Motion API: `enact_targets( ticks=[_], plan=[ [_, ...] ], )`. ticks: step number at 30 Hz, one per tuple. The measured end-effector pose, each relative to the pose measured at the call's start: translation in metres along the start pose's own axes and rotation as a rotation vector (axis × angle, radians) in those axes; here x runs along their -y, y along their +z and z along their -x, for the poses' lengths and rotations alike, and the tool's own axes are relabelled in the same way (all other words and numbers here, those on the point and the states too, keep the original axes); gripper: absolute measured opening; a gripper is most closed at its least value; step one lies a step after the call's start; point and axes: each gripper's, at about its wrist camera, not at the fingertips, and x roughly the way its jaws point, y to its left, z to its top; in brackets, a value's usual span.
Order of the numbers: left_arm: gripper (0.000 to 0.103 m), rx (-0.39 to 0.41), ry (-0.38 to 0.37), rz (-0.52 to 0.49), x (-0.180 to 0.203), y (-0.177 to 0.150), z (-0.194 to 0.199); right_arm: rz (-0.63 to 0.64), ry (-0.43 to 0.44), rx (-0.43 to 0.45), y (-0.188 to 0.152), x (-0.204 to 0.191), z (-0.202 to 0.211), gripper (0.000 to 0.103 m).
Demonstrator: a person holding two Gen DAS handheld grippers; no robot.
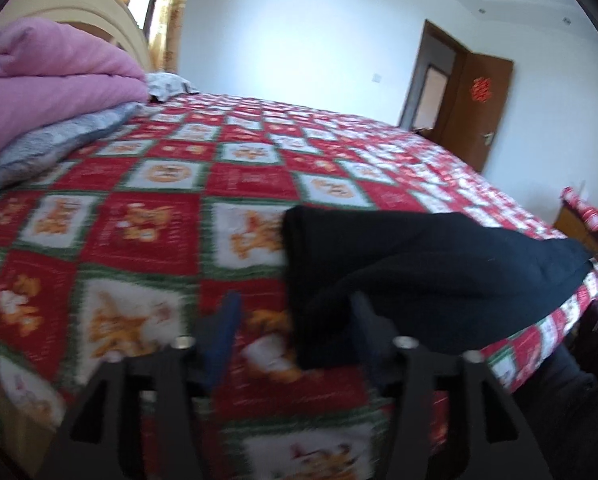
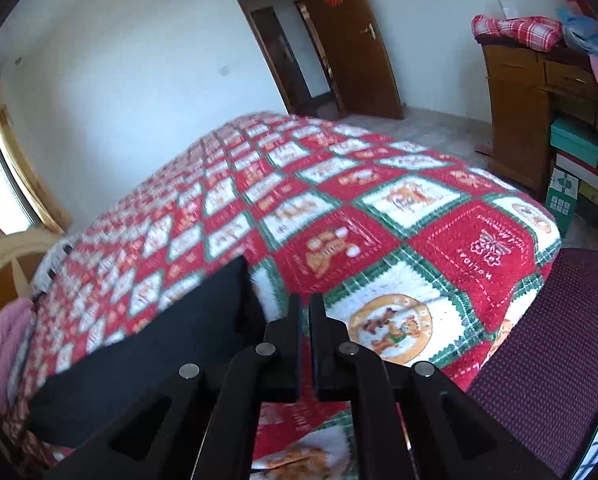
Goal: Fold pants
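Left wrist view: the left tongs (image 1: 295, 320) occupy the lower centre of the frame, fingers spread wide and holding nothing; the right-hand finger lies against the near edge of the pants (image 1: 419, 272), though blur hides whether they touch. The pants, black and folded into a thick pad, lie right of centre on the bed (image 1: 139, 216), close to its right edge. The bed carries a red, white and green checked cover. Further back, upper left, a folded pink quilt (image 1: 51, 80) rests on a grey blanket (image 1: 59, 140). A brown door (image 1: 483, 108) stands open at upper right.

Right wrist view: the right tongs (image 2: 305, 312), lower centre, are pressed almost together with nothing between them. The pants (image 2: 159, 352) lie just left of them. A wooden cabinet (image 2: 527, 112) stands at far right.
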Motion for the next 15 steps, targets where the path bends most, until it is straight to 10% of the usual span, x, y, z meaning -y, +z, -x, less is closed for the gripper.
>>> enact_targets(
  ticks=[6, 15],
  plan=[
    [0.068, -0.038, 0.158, -0.045, -0.013, -0.009, 0.006, 0.079, 0.129, -0.010, -0.015, -0.067, 0.011, 0.004],
    [0.066, -0.003, -0.178, 0.204, -0.001, -0.003, 0.031, 0.292, 0.404, -0.301, -0.108, -0.220, -0.036, 0.004]
  ],
)
